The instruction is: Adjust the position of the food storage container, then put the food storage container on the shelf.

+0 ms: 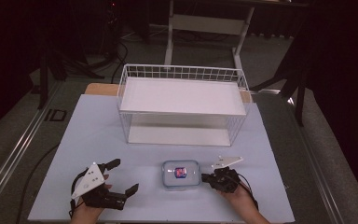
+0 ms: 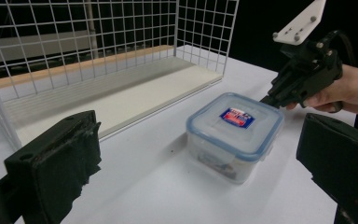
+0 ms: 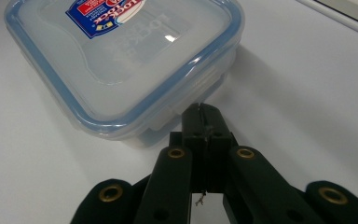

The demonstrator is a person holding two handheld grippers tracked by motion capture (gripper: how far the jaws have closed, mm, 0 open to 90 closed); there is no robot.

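Observation:
A clear plastic box (image 1: 180, 173) with a blue-rimmed lid and a red and blue label sits near the table's front, between my two grippers. My right gripper (image 1: 206, 177) is shut, and its tips rest against the box's right side by the lid's rim. In the right gripper view the closed tips (image 3: 200, 112) meet the flap at the edge of the box (image 3: 121, 56), with nothing between them. My left gripper (image 1: 123, 176) stands open to the left of the box, clear of it. Its fingers (image 2: 56, 168) frame the box (image 2: 235, 128) and the right gripper (image 2: 268, 99).
A white wire basket frame (image 1: 182, 98) with a white board on top and another at its base stands behind the box, open toward me. Its mesh (image 2: 98, 42) rises just beyond my left gripper. The white table (image 1: 98, 135) ends shortly in front of both hands.

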